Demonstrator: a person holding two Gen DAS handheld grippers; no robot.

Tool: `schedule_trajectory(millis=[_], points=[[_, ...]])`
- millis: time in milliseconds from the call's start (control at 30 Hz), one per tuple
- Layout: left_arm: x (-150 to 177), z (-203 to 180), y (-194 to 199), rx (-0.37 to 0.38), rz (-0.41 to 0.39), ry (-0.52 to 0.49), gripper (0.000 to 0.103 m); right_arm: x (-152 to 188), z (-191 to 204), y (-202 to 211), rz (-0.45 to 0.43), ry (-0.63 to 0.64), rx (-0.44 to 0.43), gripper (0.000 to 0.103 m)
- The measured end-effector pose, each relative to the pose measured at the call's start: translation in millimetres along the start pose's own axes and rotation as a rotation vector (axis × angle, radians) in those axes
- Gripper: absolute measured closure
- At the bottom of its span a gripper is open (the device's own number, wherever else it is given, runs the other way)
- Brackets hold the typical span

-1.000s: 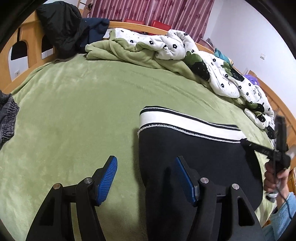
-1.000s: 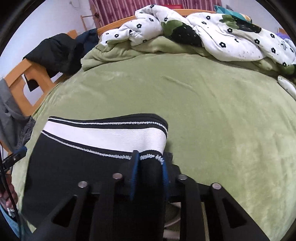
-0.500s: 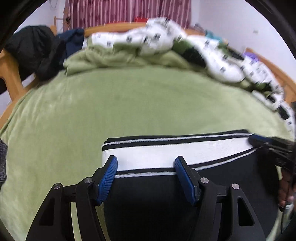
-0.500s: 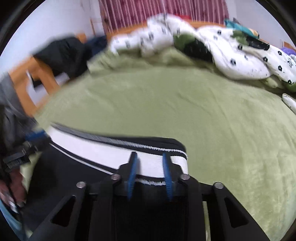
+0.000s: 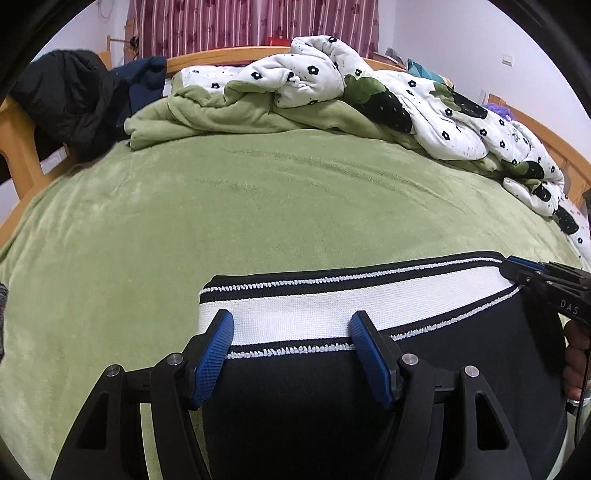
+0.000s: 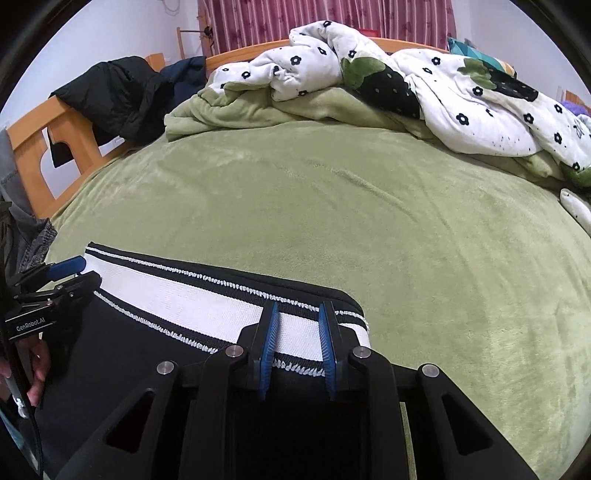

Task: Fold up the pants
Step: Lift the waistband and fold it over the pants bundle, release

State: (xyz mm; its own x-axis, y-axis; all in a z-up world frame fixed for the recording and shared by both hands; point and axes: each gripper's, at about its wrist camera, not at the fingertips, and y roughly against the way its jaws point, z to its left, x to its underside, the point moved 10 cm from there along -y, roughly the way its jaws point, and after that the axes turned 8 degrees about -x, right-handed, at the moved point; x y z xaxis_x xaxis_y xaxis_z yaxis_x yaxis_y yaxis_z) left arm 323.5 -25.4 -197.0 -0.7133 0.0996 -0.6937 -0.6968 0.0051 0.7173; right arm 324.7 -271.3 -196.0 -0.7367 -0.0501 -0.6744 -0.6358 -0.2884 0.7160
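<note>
Black pants (image 5: 332, 406) lying flat on a green blanket (image 5: 258, 206), at the near edge of the bed, waistband (image 5: 332, 306) farthest from the cameras. White waistband, edged in black with white stitching, stretched in a straight band between the two grippers.

Left gripper (image 5: 291, 343) over the waistband's left end, jaws standing well apart, blue pads (image 5: 212, 360) on either side of a stretch of white band. Pads not pressing on the cloth; whether the fingertips touch the fabric below cannot be told. From the right wrist view, same gripper (image 6: 74, 273) seen side-on at the band's left corner, one blue finger above the cloth and one dark finger below, gap between them.

Right gripper (image 6: 297, 347) at the waistband's right end, jaws drawn close together, blue pads (image 6: 267, 343) pinching a narrow fold of white band and black hem. Cloth clamped between them. In the left wrist view, same gripper (image 5: 517, 271) reaching in from the right edge, tips on the band's far corner, part of a hand (image 5: 574, 362) behind it.

Rumpled white quilt (image 5: 369, 92) with black flowers heaped along the far side of the bed, over folded green bedding. Dark jacket (image 5: 74, 96) draped on the wooden bed frame (image 6: 33, 136) at the far left. Striped maroon curtain (image 5: 251, 26) behind. Grey garment (image 6: 22, 236) at the left edge of the bed.
</note>
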Motion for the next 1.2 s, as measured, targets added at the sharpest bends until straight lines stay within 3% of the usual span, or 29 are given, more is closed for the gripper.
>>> schedule_trajectory(millis=[500, 933, 1200], points=[[3, -3, -6, -0.015, -0.005, -0.017, 0.038, 0, 0, 1, -0.009, 0.009, 0.006, 0.082], [5, -3, -11, 0.049, 0.009, 0.003, 0.031, 0, 1, 2, -0.012, 0.013, 0.009, 0.081], [6, -6, -10, 0.049, 0.008, -0.005, 0.029, -1, 1, 1, -0.009, 0.014, 0.017, 0.081]])
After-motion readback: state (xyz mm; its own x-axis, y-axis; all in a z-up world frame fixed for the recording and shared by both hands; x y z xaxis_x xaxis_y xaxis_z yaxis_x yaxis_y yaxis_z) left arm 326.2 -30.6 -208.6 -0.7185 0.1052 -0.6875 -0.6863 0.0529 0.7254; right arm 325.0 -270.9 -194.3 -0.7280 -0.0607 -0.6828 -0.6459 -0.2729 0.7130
